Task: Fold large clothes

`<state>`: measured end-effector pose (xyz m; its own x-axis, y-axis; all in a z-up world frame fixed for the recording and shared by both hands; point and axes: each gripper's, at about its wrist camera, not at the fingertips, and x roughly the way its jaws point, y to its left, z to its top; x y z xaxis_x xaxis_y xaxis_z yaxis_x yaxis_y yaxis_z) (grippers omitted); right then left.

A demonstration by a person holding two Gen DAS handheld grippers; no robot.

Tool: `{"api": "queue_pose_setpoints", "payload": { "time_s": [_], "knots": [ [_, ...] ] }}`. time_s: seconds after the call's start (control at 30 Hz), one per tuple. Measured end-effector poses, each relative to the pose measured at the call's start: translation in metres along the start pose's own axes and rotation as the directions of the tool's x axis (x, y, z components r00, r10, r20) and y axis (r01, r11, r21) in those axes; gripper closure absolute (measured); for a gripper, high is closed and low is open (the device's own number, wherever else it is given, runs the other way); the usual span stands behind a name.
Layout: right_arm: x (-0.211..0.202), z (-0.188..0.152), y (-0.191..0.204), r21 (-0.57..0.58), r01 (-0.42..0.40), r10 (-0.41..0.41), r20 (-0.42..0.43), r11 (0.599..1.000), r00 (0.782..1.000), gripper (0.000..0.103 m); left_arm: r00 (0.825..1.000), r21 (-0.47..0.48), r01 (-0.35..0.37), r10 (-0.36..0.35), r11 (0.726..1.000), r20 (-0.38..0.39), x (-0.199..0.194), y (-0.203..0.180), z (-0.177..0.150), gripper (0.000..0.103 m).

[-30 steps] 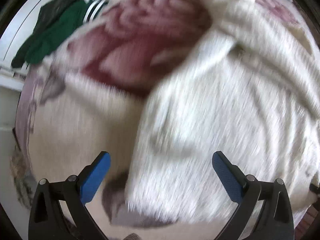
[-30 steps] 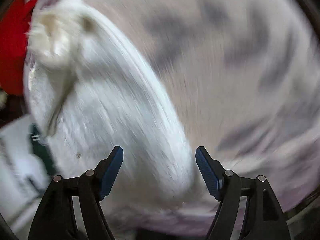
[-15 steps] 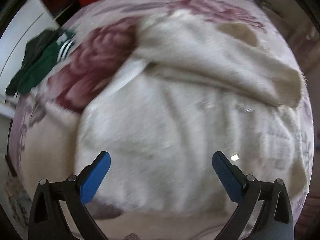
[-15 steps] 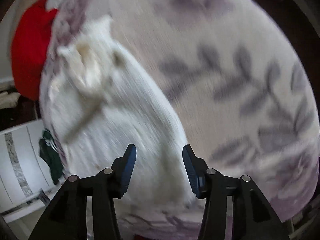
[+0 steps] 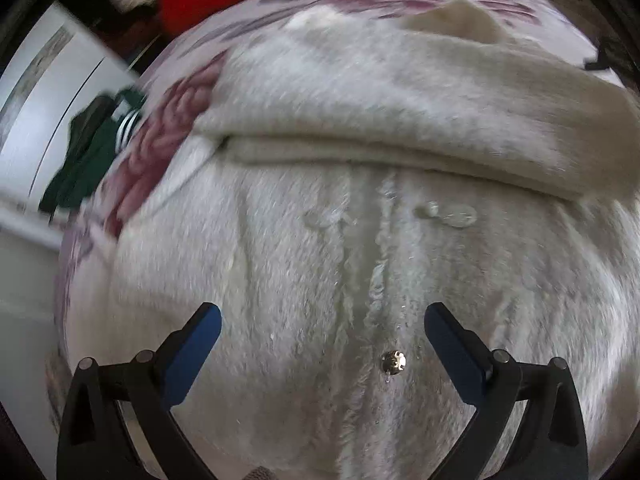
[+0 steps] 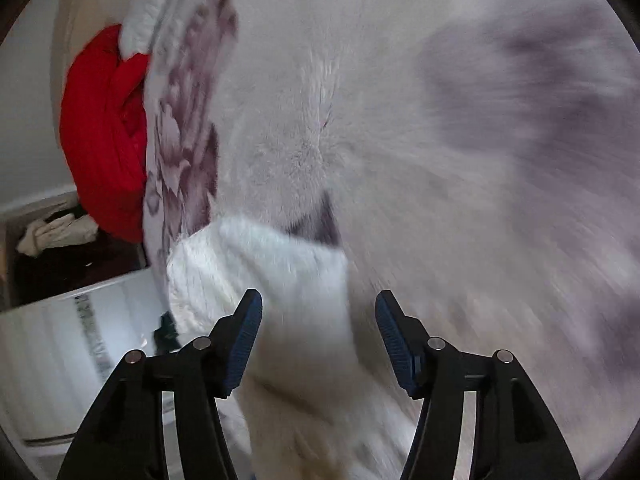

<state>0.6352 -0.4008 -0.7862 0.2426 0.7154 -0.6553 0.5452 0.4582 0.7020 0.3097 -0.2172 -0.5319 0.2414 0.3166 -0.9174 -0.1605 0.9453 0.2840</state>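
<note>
Black left claw [image 5: 322,322] arms carry blue pads (silver rivets).

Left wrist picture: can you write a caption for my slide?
Open left claw hovers over a fluffy white button-up garment, its sleeve folded across, on a floral blanket.

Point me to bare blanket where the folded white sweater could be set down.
Free: floral blanket right of and beyond the white sweater, plus a narrow strip between sweater and green garment. Crowded: the far edge by the red bundle.
</note>
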Motion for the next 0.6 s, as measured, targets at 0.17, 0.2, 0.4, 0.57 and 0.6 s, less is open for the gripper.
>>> {"api": "queue_pose_setpoints", "payload": {
  "time_s": [0.17, 0.2, 0.4, 0.57, 0.6],
  "knots": [
    [0.033, 0.011, 0.027, -0.083, 0.097, -0.102, -0.065, 0.992, 0.993, 0.095, 0.998, -0.063, -0.019, 0.016, 0.998, -0.057, 0.012, 0.006, -0.012, 0.0],
    [0.029, 0.009, 0.037, -0.134, 0.135, -0.141, -0.034, 0.982, 0.989, 0.095, 0.998, -0.062, -0.02, 0.017, 0.998, -0.06, 0.012, 0.005, -0.015, 0.0],
    [0.034, 0.021, 0.037, -0.22, 0.239, -0.245, -0.003, 0.946, 0.969, 0.096, 0.996, -0.014, 0.001, -0.002, 1.0, -0.086, -0.004, -0.007, -0.031, 0.0],
    [-0.013, -0.004, 0.038, -0.272, 0.202, -0.239, -0.111, 0.941, 0.965, 0.054, 0.994, 0.055, 0.085, -0.081, 0.995, -0.067, -0.049, -0.029, -0.048, 0.0],
    [-0.032, -0.014, 0.03, -0.281, 0.195, -0.235, -0.118, 0.94, 0.965, 0.036, 0.992, 0.066, 0.113, -0.108, 0.991, -0.071, -0.057, -0.036, -0.051, 0.0]
  ]
}}
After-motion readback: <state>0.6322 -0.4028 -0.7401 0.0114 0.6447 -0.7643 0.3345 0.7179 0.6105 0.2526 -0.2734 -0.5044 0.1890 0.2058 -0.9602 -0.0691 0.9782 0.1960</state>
